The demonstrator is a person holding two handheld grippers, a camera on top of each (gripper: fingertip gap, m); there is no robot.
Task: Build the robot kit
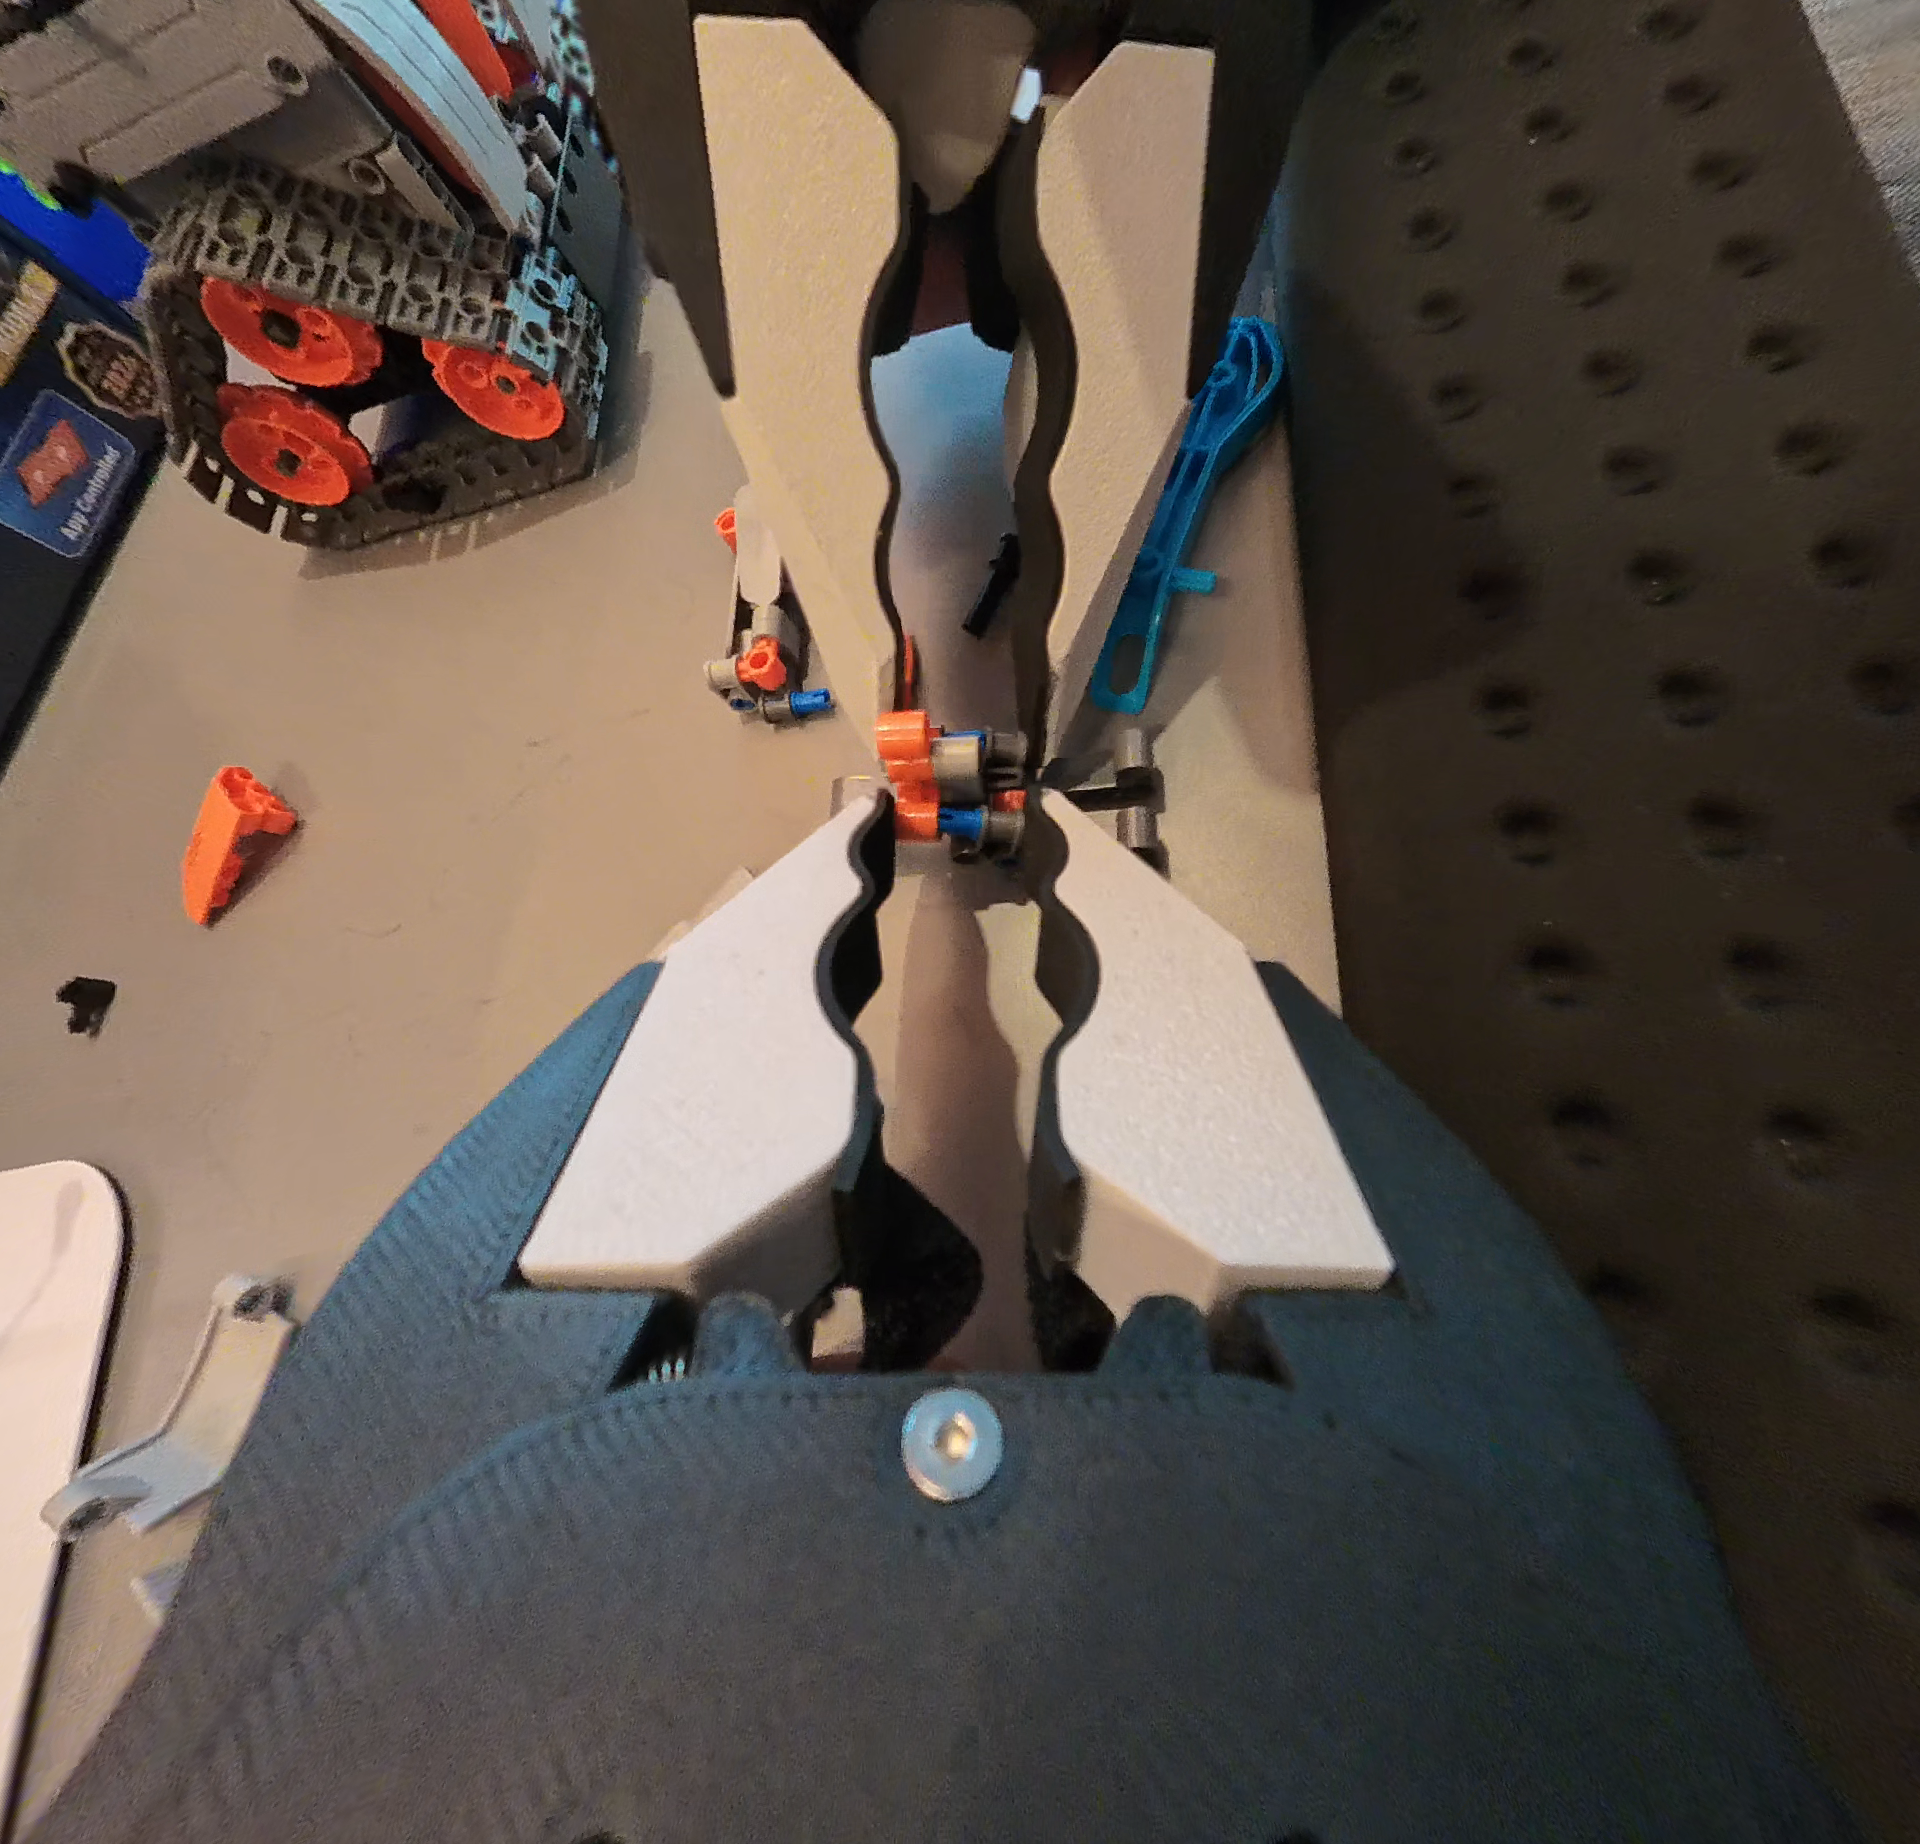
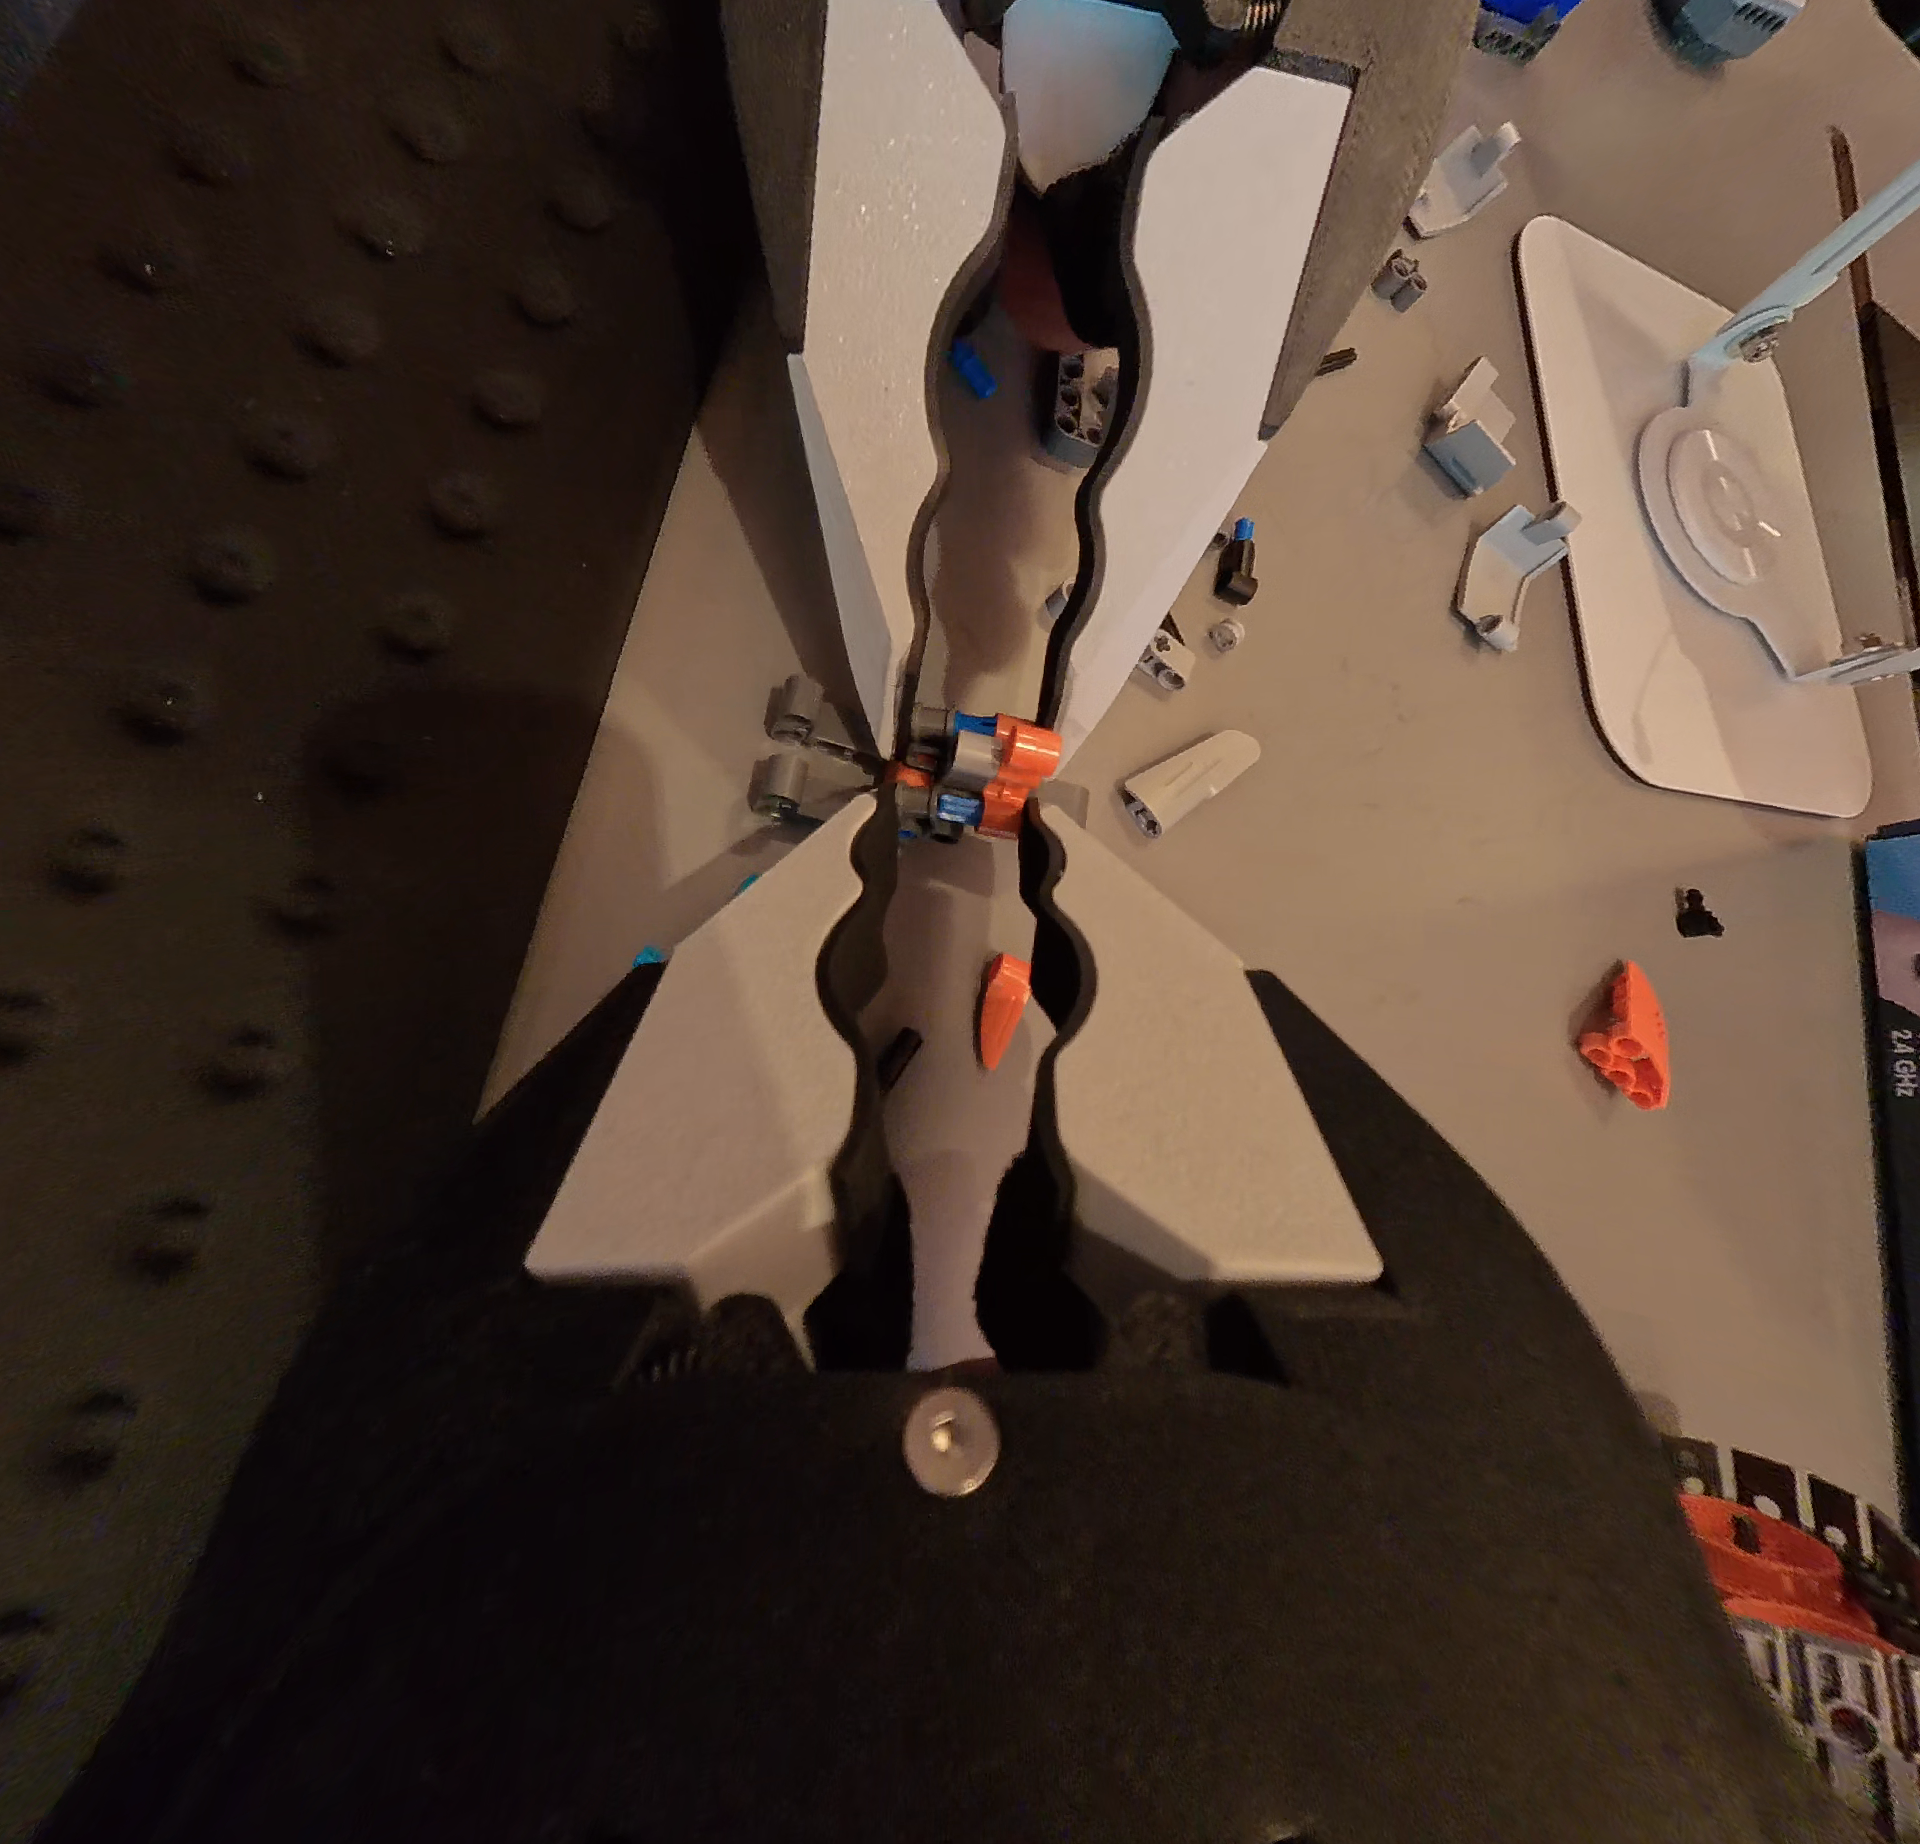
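A small cluster of orange, grey and blue plastic building-toy connectors (image 1: 951,781) sits above the pale grey tabletop (image 1: 468,859), pinched from two sides. The left gripper (image 1: 961,828), white-fingered in a dark textured body, is clenched on the cluster's near side; the right gripper (image 2: 961,823), built the same, clamps the opposite side, so the two sets of tips meet nose to nose at the cluster (image 2: 971,771).

Taking the cluster as the landmark in the left wrist view: a tracked toy vehicle with orange wheels and grey panels (image 1: 353,288) stands far up and left of it, a loose orange wedge-shaped brick (image 1: 234,838) lies well to its left, a smaller bunch of grey, orange and blue connectors (image 1: 764,677) lies just up-left, and a long light-blue plastic lever tool (image 1: 1184,537) lies up-right, beside a dark dimpled foam mat (image 1: 1610,651).

In the right wrist view, a white rounded tray (image 2: 1714,703) lies far right of the cluster.
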